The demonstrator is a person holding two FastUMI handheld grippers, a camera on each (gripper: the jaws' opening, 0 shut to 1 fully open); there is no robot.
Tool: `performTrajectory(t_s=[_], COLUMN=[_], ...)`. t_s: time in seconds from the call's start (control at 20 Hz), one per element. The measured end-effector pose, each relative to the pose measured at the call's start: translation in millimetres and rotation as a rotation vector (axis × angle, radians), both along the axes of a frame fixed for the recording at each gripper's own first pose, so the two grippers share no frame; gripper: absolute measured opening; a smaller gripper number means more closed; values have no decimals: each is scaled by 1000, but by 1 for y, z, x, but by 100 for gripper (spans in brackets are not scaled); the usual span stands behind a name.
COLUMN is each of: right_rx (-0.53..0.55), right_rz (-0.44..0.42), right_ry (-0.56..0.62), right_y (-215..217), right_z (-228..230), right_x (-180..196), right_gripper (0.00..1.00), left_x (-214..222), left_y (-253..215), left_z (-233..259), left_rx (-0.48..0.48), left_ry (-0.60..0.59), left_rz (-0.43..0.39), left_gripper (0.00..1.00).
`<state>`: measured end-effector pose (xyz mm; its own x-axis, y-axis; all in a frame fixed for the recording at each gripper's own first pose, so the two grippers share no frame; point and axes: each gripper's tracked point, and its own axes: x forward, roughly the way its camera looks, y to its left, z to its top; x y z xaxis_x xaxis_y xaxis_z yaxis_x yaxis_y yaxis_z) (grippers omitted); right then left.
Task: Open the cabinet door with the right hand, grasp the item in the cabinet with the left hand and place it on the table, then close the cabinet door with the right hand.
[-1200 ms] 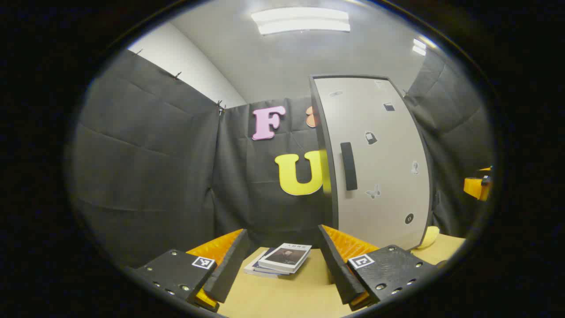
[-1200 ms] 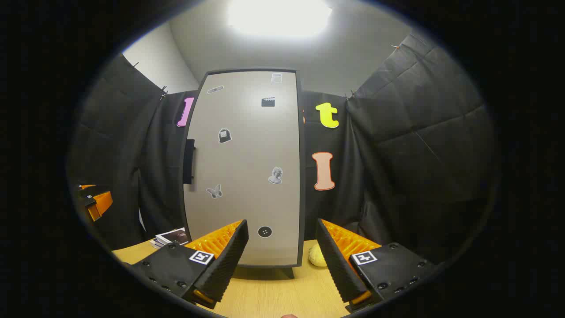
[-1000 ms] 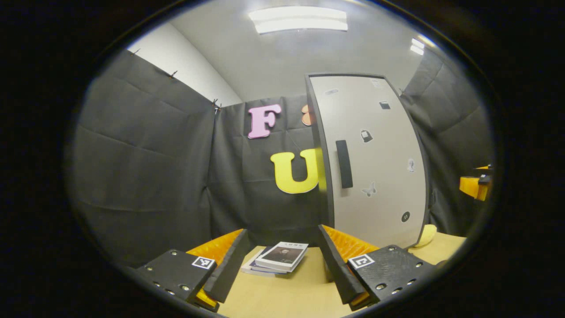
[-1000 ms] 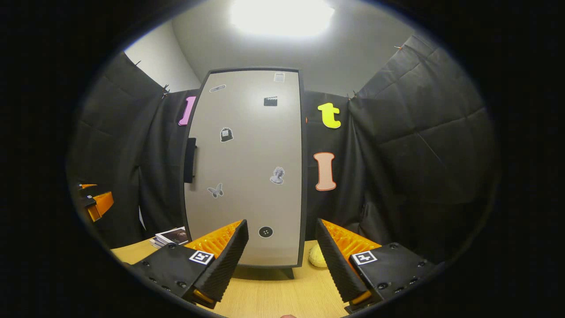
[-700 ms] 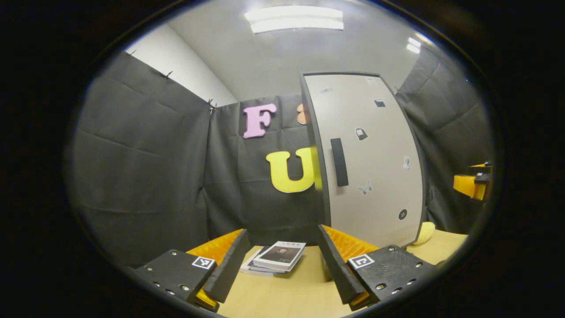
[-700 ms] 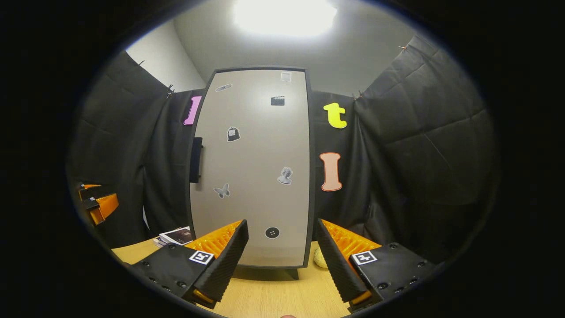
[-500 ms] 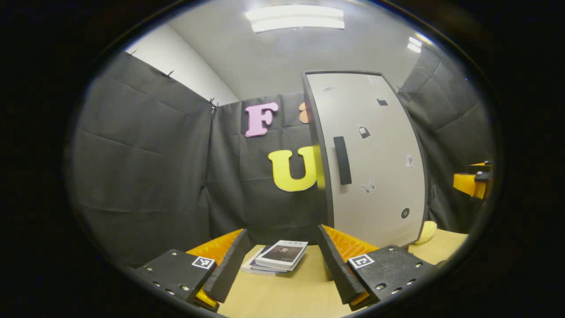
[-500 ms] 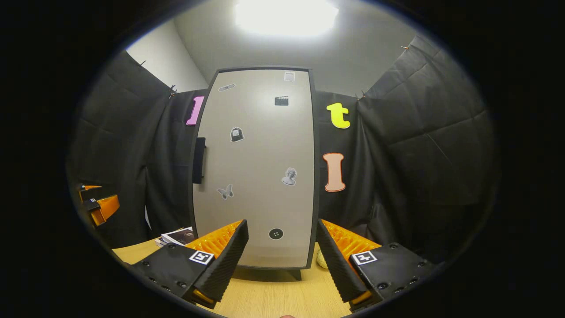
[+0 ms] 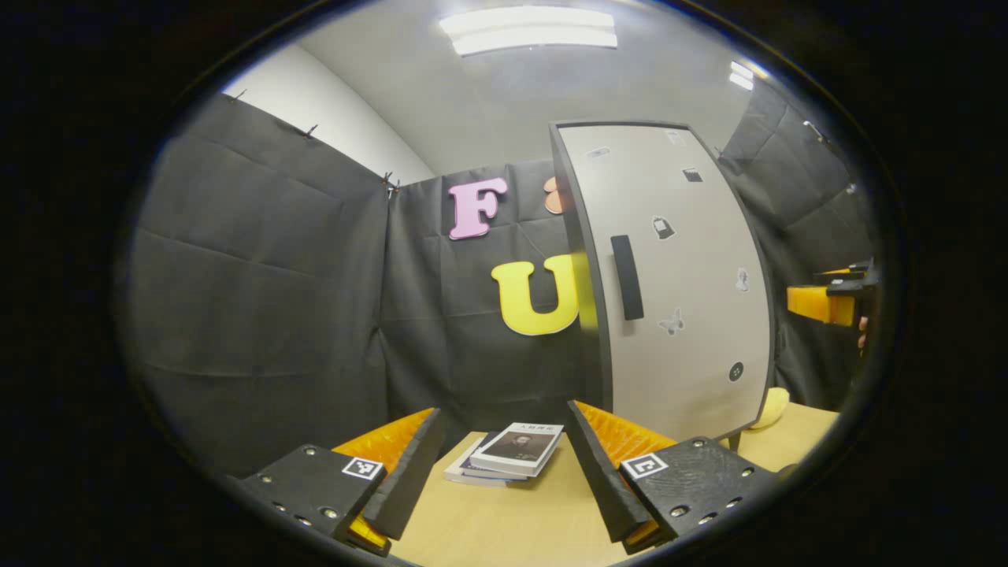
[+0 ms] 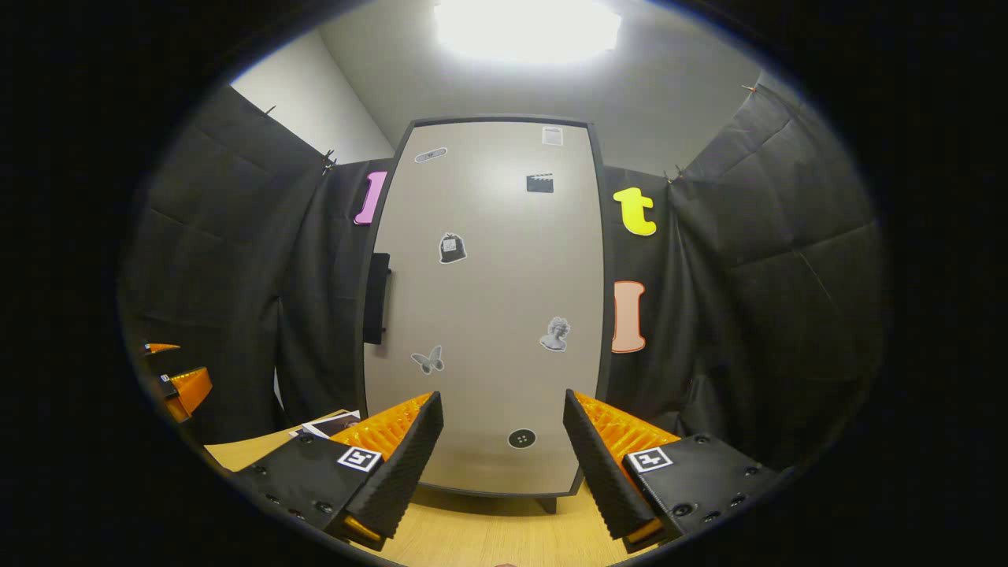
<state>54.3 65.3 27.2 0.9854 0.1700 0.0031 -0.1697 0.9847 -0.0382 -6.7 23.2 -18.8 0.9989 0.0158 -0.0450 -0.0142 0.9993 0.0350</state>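
A: Step? Cabinet door (image 10: 484,307) is shut, so it's the first one, opening not yet begun. Item sits inside, hidden.

B: Right hand-held gripper (image 10: 502,457) faces the door, spread wide, holding nothing. Next it must reach the handle (image 10: 377,298) at the door's left edge.

A: Left hand-held gripper (image 9: 502,465)?

B: Also wide, empty, over the table (image 9: 504,528) near the books (image 9: 508,454). Those books lie by the handle side; likely tight for the swing.

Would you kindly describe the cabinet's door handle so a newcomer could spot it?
Find the tall pale grey cabinet door standing on the wooden table. Along its left edge sits a black vertical bar handle; unlike the small flat stickers, it juts outward.
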Motion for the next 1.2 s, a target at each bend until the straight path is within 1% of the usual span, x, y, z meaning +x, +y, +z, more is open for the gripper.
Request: performTrajectory(t_s=[0.25, 0.5, 0.7, 0.75, 1.0, 1.15, 1.2], right_rx=[-6, 12, 23, 28, 53, 55, 50], right_rz=[60, 143, 180, 189, 188, 165, 155], right_ry=[-40, -72, -79, -73, -54, -56, -55], right_y=[35, 86, 122, 131, 158, 171, 174], right_z=[24, 51, 62, 63, 70, 74, 75], right_x=[25, 48, 62, 66, 87, 105, 112], right_gripper=[97, 98, 98, 97, 98, 97, 94], left_x=[-14, -33, -51, -54, -68, -72, -73], left_y=[32, 76, 112, 119, 142, 152, 155], left_z=[-7, -17, -27, -30, -39, -42, -43], left_rx=[26, 36, 31, 29, 23, 20, 17], left_ry=[16, 44, 72, 79, 101, 106, 108], left_rz=[57, 144, 220, 236, 284, 298, 301], left_gripper=[94, 93, 94, 92, 93, 93, 93])
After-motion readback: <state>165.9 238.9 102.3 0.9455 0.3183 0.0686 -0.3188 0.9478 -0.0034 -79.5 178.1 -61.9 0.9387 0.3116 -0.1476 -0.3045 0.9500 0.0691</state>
